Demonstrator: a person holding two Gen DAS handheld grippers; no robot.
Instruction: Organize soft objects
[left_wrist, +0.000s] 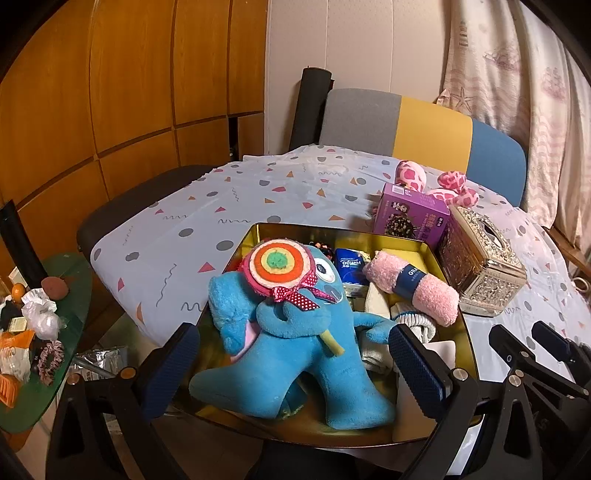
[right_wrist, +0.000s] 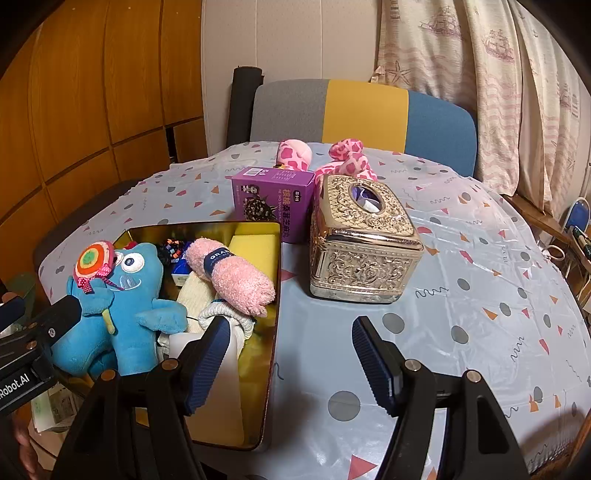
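Covering the whole field is the surface (right_wrist: 461, 258), draped in a patterned plastic cloth, on which every item rests. Next in size, the gold tin (right_wrist: 269, 332) sits at the near left edge and serves as the collecting bin for soft goods. Inside it stands the blue plush toy (left_wrist: 295, 343), upright with a felt lollipop on its face, filling the tin's left half; the left claw (left_wrist: 295, 365) brackets it with jaws spread wide and neither pad touching, which suggests a release or an approach. The ornate tissue box (right_wrist: 364, 240) stands just beside the tin, with the purple carton (right_wrist: 275, 201) behind it; both are rigid and probably stay out. The pink rolled towel (right_wrist: 232, 277), banded in navy, lies diagonally across folded cloths in the tin's right half. A pink spotted plush (right_wrist: 347, 158) lies beyond the carton, well apart from the tin, likely the 1 soft item left. The right claw (right_wrist: 288, 362) hovers over bare cloth, spread and empty.
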